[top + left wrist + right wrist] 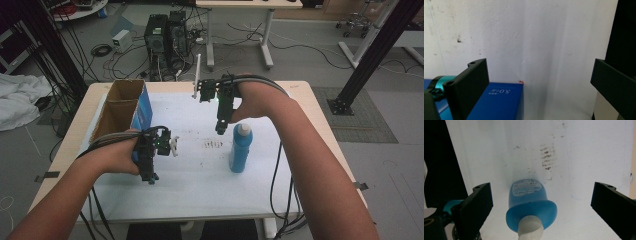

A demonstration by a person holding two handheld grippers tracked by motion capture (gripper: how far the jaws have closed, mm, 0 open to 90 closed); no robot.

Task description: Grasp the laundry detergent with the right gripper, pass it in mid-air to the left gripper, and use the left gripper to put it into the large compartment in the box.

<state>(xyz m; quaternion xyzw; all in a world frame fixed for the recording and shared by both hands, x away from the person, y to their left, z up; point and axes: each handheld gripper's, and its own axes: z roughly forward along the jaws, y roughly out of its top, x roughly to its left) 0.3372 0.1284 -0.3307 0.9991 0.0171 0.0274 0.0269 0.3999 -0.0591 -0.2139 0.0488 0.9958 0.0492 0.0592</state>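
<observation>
The open cardboard box (pixel 122 107) looks empty. The capped blue bottle (pixel 241 148) stands upright beneath the wide-spread right gripper (pixel 220 128). The left gripper (pixel 151 177) gapes wide too.

Both arms reach forward, left tool (pixel 150 177) and right tool (pixel 220 129) gaping, pointing down.

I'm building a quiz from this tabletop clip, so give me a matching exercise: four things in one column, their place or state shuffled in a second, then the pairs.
1. blue bottle
2. cardboard box
3. right tool
4. left tool

A. open-topped, at the table's left edge
B. open, above the white cap
C. upright on the white sheet
D. open, near the box's blue side

Pairs: 1-C, 2-A, 3-B, 4-D
</observation>
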